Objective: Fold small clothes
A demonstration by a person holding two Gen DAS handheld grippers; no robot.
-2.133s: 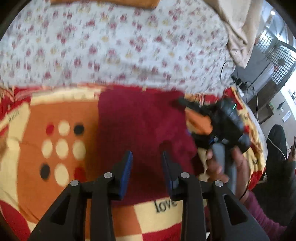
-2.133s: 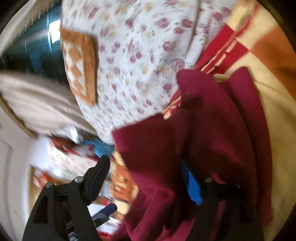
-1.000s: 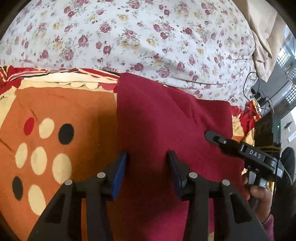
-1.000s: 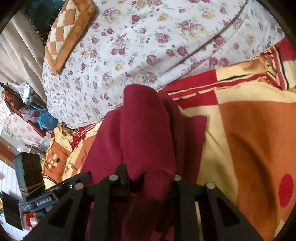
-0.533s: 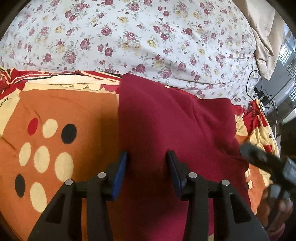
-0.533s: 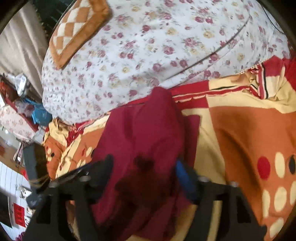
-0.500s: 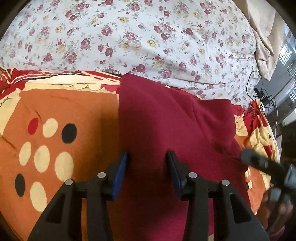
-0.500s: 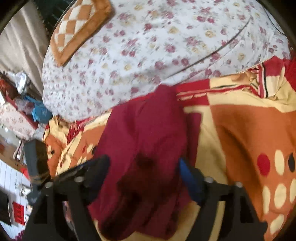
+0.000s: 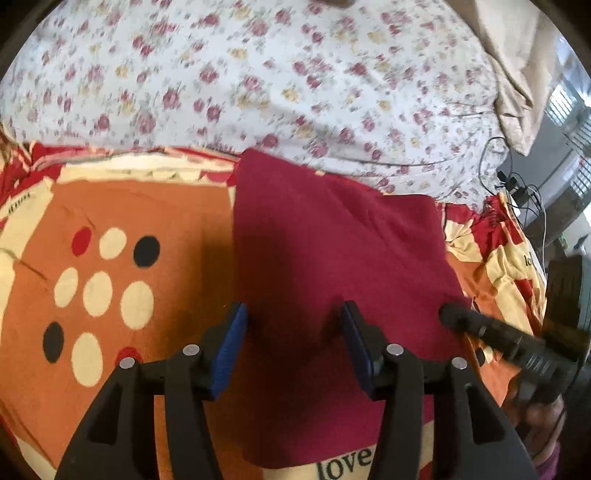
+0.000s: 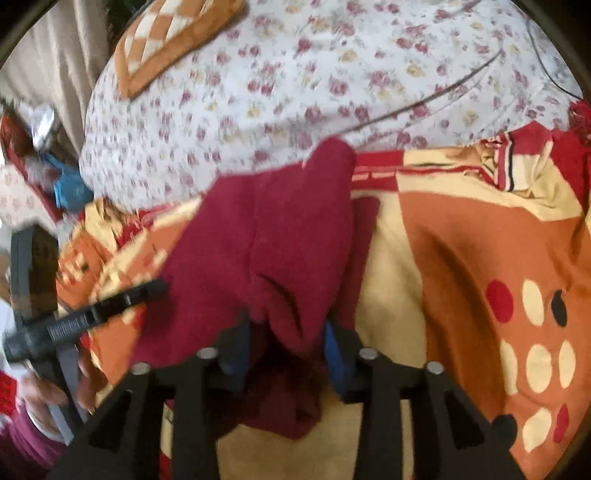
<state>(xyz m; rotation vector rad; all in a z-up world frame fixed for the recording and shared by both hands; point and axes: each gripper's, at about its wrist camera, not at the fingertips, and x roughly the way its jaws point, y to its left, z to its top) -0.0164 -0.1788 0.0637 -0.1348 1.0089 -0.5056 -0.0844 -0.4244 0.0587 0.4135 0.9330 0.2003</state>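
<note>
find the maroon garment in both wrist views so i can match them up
Left wrist: maroon garment lies at centre, running down between the open left gripper.
Right wrist: maroon garment sits centre-left, bunched between the right gripper.
Shared landmark: floral sheet above it in both.

I am in a home, a bedroom by the look of it. Under my claws lies a blanket (image 9: 122,206) in orange, red and cream with dots and the word "love" at the bottom of the left view. Above it a floral sheet (image 9: 280,85) fills the upper frame. A checkered cushion (image 10: 173,33) sits at upper left of the right view, a beige curtain (image 9: 513,70) and cables (image 9: 517,184) at right of the left view.
</note>
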